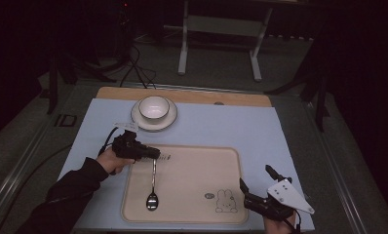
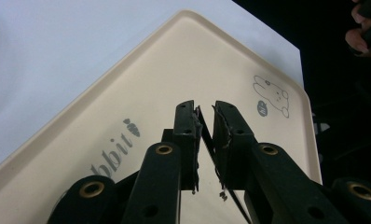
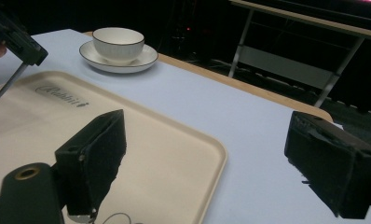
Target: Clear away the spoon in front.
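Note:
A metal spoon (image 1: 152,192) lies on the cream rabbit tray (image 1: 197,161), bowl end toward me and handle pointing away. My left gripper (image 1: 155,155) is at the tip of that handle. In the left gripper view the thin handle (image 2: 210,156) runs slantwise through the narrow gap between the jaws of my left gripper (image 2: 204,109), with tray (image 2: 165,65) showing beside it, so the pads are not pressing. My right gripper (image 1: 255,176) hovers open over the tray's near right corner, nothing between its jaws (image 3: 207,126).
A white bowl (image 1: 154,107) sits on a saucer (image 1: 137,119) at the back of the light blue mat (image 1: 221,124). The tray (image 3: 165,140) has a raised rim. A wooden table edge and a metal stand's legs lie beyond the mat.

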A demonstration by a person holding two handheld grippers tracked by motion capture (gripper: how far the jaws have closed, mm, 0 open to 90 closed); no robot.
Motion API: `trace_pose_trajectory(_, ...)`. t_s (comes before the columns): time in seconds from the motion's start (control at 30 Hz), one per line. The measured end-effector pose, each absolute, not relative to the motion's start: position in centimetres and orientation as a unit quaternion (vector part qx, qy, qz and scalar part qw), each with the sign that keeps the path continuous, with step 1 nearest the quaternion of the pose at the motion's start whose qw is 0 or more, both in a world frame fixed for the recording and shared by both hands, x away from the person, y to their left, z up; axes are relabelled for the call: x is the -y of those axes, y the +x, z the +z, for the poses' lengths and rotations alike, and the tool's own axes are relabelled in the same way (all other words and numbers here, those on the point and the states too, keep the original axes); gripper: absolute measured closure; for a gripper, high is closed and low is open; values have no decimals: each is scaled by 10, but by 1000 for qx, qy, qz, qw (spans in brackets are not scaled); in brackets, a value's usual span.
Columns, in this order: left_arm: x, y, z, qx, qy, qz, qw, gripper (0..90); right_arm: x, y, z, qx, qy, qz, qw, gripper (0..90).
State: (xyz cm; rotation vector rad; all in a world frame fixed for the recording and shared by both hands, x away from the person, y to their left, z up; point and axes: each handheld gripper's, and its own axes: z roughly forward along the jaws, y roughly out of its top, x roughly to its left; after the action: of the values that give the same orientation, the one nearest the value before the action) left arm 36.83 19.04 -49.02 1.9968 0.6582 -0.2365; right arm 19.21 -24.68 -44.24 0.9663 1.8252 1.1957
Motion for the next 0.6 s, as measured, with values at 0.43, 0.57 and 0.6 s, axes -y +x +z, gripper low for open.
trace_pose_trajectory(0.43, -190, 376, -511, -311, 812, -87, 486, 794, 247, 192, -443, -713, 376, 466, 367, 125)
trace_pose_trajectory(0.57, -192, 378, -517, -330, 806, -85, 485, 790, 247, 192, -443, -713, 375, 465, 366, 125)
trace_pose_trajectory(0.6, -192, 379, -519, -333, 805, -86, 484, 790, 247, 193, -443, -713, 375, 466, 366, 125)
